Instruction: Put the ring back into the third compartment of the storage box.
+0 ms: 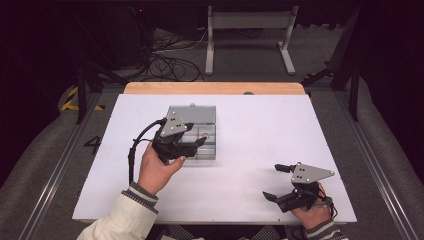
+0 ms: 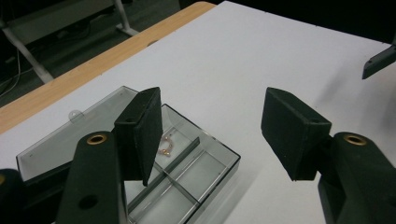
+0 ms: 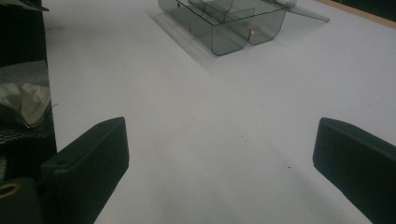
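In the high view the clear compartment box [image 1: 197,131] lies at the table's [image 1: 260,130] centre-left, lid open toward twelve o'clock, its long axis running twelve to six. The left gripper [image 1: 192,143] hovers over it, jaws wide and empty. In the left gripper view a small earring [image 2: 166,144] sits in a far compartment. In the right gripper view the right gripper [image 3: 219,161] stands wide, empty, the box at twelve o'clock.

Two black jaws of right gripper [image 3: 219,163] rising from the bottom edge, standing wide apart, nothing between them but bare white table [image 3: 224,116]. Farther off, near the top edge, clear smoky box [image 3: 224,21] with compartments, lid lying open behind it. At the left edge, dark upright shape, too close to tell.
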Tool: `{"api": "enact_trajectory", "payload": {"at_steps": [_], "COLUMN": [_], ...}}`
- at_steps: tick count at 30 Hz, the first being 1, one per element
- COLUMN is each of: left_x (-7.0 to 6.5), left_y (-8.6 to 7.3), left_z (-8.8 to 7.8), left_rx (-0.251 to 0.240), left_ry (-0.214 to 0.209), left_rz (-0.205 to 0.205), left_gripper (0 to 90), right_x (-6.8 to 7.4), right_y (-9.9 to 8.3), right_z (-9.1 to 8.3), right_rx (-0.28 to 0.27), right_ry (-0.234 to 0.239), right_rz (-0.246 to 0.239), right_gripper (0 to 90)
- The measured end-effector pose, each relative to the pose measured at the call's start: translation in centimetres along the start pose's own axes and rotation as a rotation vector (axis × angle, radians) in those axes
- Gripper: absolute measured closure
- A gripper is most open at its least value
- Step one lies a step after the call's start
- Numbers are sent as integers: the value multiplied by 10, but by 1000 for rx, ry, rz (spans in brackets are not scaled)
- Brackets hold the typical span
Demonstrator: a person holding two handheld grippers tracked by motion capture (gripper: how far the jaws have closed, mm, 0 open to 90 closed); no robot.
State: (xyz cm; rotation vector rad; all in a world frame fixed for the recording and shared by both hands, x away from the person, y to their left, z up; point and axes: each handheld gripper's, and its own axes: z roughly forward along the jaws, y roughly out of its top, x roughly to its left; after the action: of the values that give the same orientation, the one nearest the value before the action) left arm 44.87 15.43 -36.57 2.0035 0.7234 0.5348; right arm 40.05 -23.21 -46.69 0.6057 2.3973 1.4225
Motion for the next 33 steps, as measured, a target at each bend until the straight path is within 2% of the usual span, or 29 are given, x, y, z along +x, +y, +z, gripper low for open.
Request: {"api": "enact_trajectory", "payload": {"at_steps": [5,9,13,18,21,26,33], "left_x": [-1,-1,-3,-3,-4,-4,-4], "left_y": [-6,-14,-22,-33,-41,-54,-72], "left_z": [-10,-21,-28,-36,-41,-47,-55], "left_rx": [-20,-58,-77,-105,-115,-139,-154], "left_ry": [4,-17,-9,-12,4,-5,34], "left_rz": [10,-5,0,-21,-9,-44,-35], "left_gripper": [356,337,329,313,302,284,260], "right_x": [1,1,1,2,2,2,2], "right_y": [1,1,1,1,1,1,1], "right_z": [0,0,0,1,1,1,2], "right_rx": [-9,-6,-5,-4,-4,-3,-1], "right_ry": [10,11,13,17,16,19,19], "right_rz": [-7,-9,-9,-10,-10,-10,-12], "right_gripper": [33,31,30,28,28,28,28]}}
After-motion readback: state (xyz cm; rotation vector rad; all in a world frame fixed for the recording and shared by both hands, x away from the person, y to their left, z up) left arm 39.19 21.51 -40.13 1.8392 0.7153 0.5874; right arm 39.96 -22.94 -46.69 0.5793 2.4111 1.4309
